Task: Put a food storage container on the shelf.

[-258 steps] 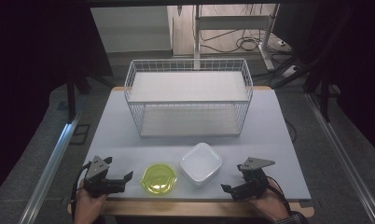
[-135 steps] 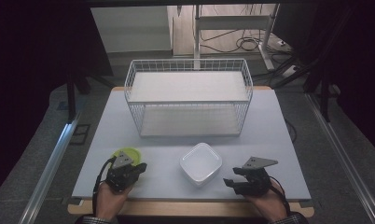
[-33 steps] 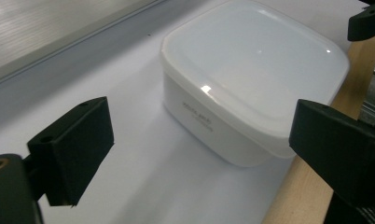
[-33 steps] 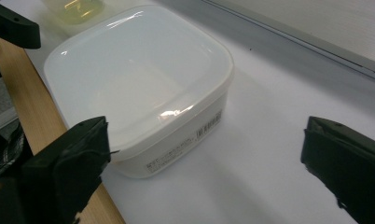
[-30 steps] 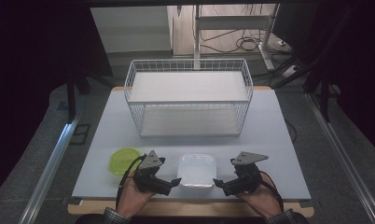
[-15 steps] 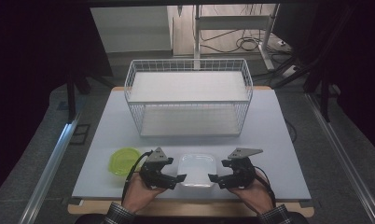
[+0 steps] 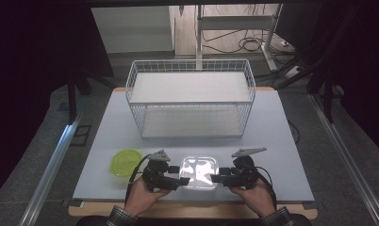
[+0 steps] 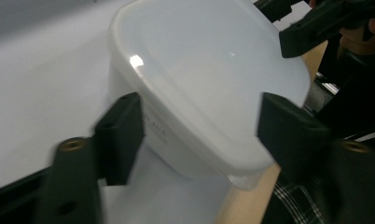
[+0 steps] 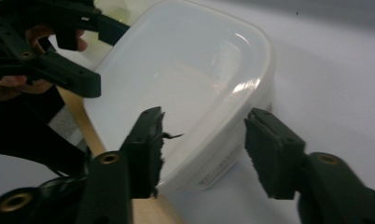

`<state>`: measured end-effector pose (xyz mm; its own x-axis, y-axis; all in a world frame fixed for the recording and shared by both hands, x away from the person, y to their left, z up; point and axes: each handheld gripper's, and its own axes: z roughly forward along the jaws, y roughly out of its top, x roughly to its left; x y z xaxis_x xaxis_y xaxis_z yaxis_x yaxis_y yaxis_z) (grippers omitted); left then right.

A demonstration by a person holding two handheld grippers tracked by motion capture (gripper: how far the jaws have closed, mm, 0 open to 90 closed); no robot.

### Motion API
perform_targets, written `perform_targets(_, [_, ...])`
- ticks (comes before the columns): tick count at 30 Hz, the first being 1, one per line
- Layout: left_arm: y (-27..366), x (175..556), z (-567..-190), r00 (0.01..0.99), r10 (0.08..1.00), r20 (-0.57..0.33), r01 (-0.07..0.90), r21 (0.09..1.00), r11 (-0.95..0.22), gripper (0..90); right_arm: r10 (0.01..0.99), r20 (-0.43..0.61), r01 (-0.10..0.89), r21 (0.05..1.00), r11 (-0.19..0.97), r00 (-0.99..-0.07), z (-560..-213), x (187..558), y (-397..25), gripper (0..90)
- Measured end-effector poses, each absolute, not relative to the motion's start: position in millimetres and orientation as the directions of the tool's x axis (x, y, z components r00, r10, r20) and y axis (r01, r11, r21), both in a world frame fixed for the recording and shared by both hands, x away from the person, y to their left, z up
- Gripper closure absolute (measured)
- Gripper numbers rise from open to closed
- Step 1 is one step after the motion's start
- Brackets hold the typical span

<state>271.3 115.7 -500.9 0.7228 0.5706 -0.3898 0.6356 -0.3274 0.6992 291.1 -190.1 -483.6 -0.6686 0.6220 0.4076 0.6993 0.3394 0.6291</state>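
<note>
One white tub [image 7: 199, 172], one green lid [image 7: 126, 162], one wire basket [image 7: 190, 99]. Two grippers: left gripper [image 7: 173, 178] and right gripper [image 7: 219, 178], both spread apart beside tub.

Both handheld tools matte black plastic. Left gripper [image 7: 175, 176]: grey three-cornered plate on top, thin black cable looping back toward the wrist. Right gripper [image 7: 216, 178]: same grey plate, longer, plus black cable. Jaws are blocky black pads w/ brass-coloured round inserts on the arms behind them. Right tool's one pad looks chipped/ragged at the edge. Plaid shirt cuffs [image 7: 117, 217], dark w/ light lines.
</note>
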Motion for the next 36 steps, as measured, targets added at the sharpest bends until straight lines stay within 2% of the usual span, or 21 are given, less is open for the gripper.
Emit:
perform_targets(2, [118.4,270.0,-500.2,0.716,0.57,-0.403,0.645,0.695,-0.319,43.0,0.623,0.426,0.712,0.621,0.326,-0.656,-483.3,291.0,-191.7,56.3])
perform_targets(5, [123.2,268.5,-498.9,0.688,0.576,-0.441,0.677,0.677,-0.289,56.5,0.629,0.498,0.768,0.581,0.269,-0.597,-481.3,290.6,-195.8,64.7])
perform_targets(6, [123.9,267.6,-498.1,0.676,0.581,-0.454,0.688,0.671,-0.276,56.5,0.629,0.498,0.768,0.581,0.269,-0.597,-481.3,290.6,-195.8,64.7])
perform_targets(15, [126.5,260.5,-491.8,0.62,0.636,-0.46,0.699,0.693,-0.179,75.7,0.656,0.489,0.758,0.621,0.2,-0.574,-474.5,287.2,-198.4,78.8])
perform_targets(23, [126.6,259.2,-492.2,0.597,0.66,-0.457,0.692,0.71,-0.134,78.9,0.674,0.415,0.705,0.673,0.226,-0.612,-472.9,284.7,-193.8,78.9])
perform_targets(28, [128.4,256.8,-479.3,0.616,0.659,-0.432,0.652,0.749,-0.119,79.2,0.66,0.383,0.653,0.726,0.218,-0.646,-461.9,282.8,-194.5,79.0])
perform_targets(36, [133.2,259.7,-461.0,0.628,0.674,-0.39,0.617,0.777,-0.124,79.3,0.642,0.352,0.611,0.756,0.233,-0.681,-445.9,289.2,-190.5,79.0])
